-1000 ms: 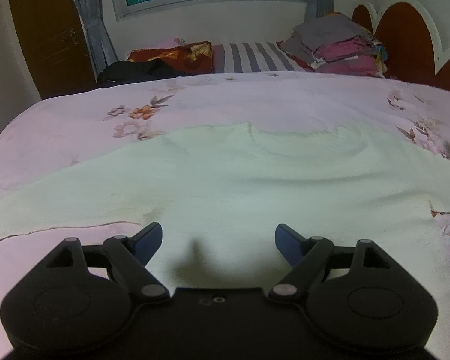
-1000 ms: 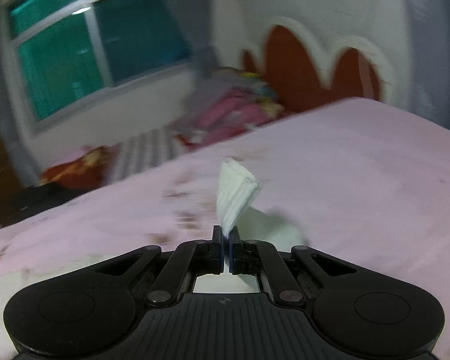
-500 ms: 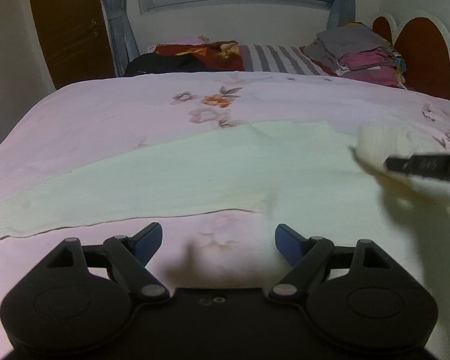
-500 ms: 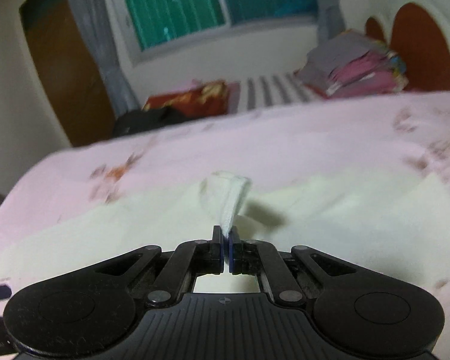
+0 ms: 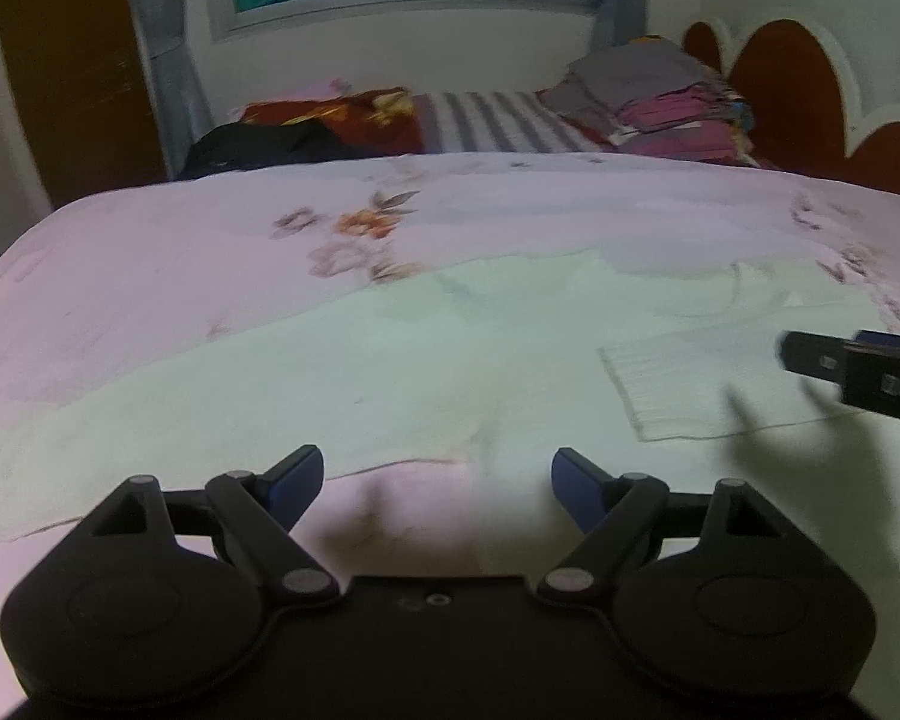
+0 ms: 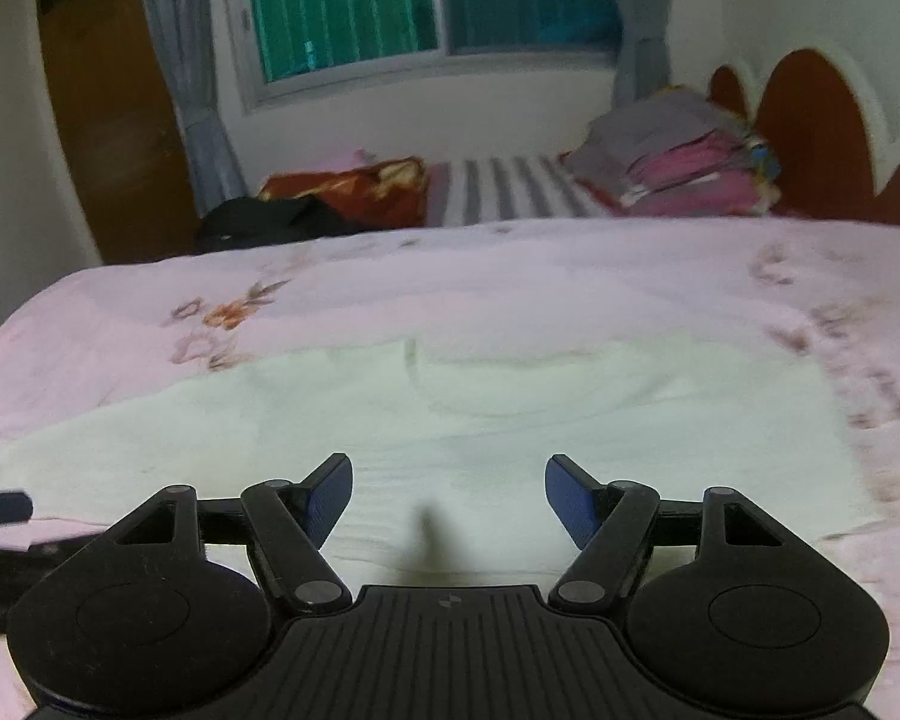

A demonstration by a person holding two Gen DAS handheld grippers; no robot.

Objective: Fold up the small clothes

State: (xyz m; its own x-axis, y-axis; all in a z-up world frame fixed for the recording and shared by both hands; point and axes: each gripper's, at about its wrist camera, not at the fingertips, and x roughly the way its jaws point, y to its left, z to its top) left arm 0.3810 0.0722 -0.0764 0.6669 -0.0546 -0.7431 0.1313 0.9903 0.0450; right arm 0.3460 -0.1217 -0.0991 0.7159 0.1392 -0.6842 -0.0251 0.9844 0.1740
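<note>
Pale green garment (image 5: 426, 360) lies flat, one ribbed cuff (image 5: 672, 384) folded inward

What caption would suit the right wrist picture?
Right gripper, jaws opening and empty, over a pale garment spread on a pink floral bedspread.

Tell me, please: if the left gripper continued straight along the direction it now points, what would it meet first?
Probably the pale cream knitted garment spread flat on the pink floral bedsheet. The left gripper tilts downward with open, empty jaws just above the garment's near hem; depth is unclear, so it might touch the sheet at that edge instead.
</note>
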